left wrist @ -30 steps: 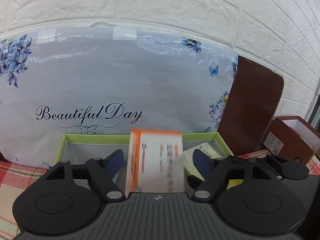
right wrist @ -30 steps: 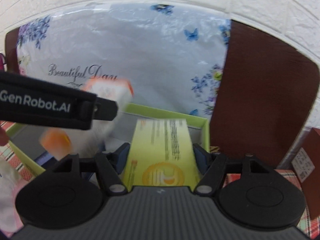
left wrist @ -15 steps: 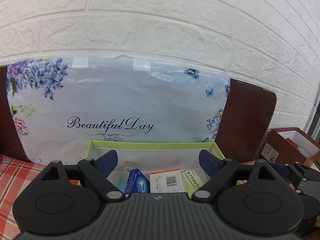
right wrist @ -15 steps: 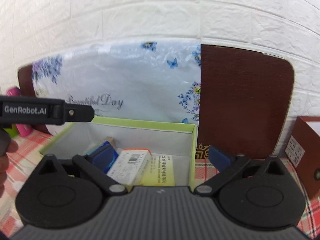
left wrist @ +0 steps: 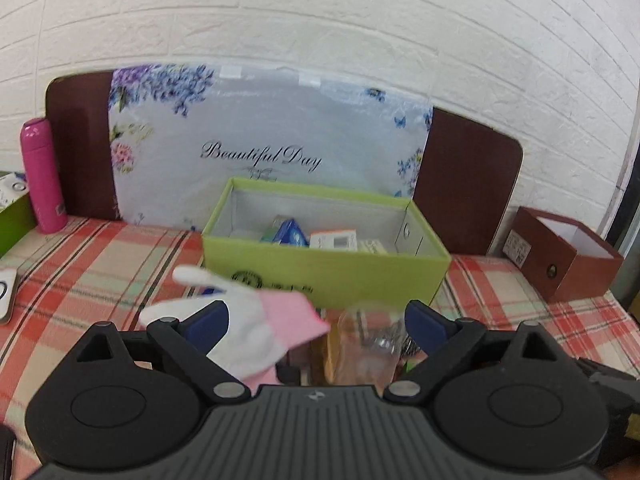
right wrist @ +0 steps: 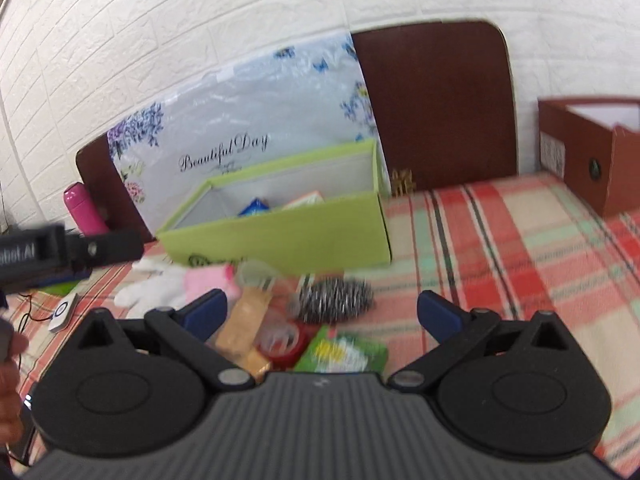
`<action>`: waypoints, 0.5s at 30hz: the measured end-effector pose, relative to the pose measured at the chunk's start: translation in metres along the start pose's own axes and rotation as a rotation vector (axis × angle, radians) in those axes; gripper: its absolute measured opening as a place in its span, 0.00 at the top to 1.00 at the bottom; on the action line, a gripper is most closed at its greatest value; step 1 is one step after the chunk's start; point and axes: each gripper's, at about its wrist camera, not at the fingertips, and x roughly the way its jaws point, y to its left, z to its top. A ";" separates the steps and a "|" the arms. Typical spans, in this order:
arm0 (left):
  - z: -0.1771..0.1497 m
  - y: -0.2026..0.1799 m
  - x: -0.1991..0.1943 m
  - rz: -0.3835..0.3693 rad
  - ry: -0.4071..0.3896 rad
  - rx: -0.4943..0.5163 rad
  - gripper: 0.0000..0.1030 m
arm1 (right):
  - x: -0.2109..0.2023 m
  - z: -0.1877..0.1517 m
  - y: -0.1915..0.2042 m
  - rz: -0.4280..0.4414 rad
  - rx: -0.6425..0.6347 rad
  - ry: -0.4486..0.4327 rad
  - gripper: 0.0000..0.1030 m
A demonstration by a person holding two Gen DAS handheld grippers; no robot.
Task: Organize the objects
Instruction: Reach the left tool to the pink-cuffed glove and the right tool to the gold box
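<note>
A lime green box (left wrist: 328, 276) (right wrist: 280, 236) stands open on the plaid tablecloth and holds a blue pack (left wrist: 290, 232), an orange-and-white carton (left wrist: 334, 238) and a yellow carton. My left gripper (left wrist: 316, 316) is open and empty, above a pink-and-white glove (left wrist: 256, 320) and a clear plastic item (left wrist: 368, 336) in front of the box. My right gripper (right wrist: 322, 308) is open and empty, above a steel scourer (right wrist: 334, 294), a red tape roll (right wrist: 286, 340), a green packet (right wrist: 346, 354) and a tan packet (right wrist: 244, 320).
A floral "Beautiful Day" bag (left wrist: 260, 148) and a brown board (left wrist: 468, 184) lean on the white brick wall. A pink bottle (left wrist: 42, 174) stands at the left. A brown open box (left wrist: 568, 256) (right wrist: 592, 148) sits at the right. The left gripper's body (right wrist: 60, 250) shows in the right wrist view.
Both grippers let go of their cartons into the green box, opened, and pulled back and up. The loose items in front of the box have come into view.
</note>
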 end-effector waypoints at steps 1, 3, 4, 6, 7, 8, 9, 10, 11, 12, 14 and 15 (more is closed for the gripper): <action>-0.009 0.003 -0.002 0.018 0.014 0.003 0.05 | -0.002 -0.007 0.001 -0.001 -0.008 0.010 0.00; -0.027 0.012 -0.007 0.050 0.048 -0.003 0.05 | -0.006 -0.019 0.007 -0.019 -0.036 0.006 0.00; -0.034 0.017 -0.008 0.060 0.068 -0.008 0.05 | -0.008 -0.027 0.011 -0.027 -0.060 0.005 0.00; -0.046 0.027 -0.009 0.081 0.104 -0.011 0.05 | -0.007 -0.037 0.020 -0.014 -0.116 0.048 0.00; -0.050 0.032 -0.010 0.096 0.118 -0.013 0.05 | -0.006 -0.042 0.025 -0.005 -0.129 0.062 0.00; -0.054 0.037 -0.011 0.111 0.127 -0.019 0.05 | -0.005 -0.046 0.028 0.008 -0.137 0.078 0.00; -0.057 0.042 -0.013 0.120 0.131 -0.027 0.05 | -0.003 -0.050 0.032 0.022 -0.141 0.092 0.00; -0.058 0.046 -0.015 0.126 0.132 -0.038 0.05 | 0.000 -0.053 0.037 0.022 -0.136 0.104 0.00; -0.059 0.051 -0.017 0.130 0.133 -0.049 0.05 | 0.002 -0.054 0.041 0.015 -0.129 0.110 0.00; -0.058 0.054 -0.019 0.132 0.132 -0.061 0.05 | 0.006 -0.055 0.045 0.005 -0.122 0.113 0.00; -0.058 0.060 -0.024 0.131 0.125 -0.080 0.05 | 0.013 -0.054 0.052 -0.007 -0.108 0.105 0.00; -0.057 0.062 -0.026 0.132 0.122 -0.087 0.05 | 0.016 -0.054 0.055 -0.014 -0.097 0.101 0.05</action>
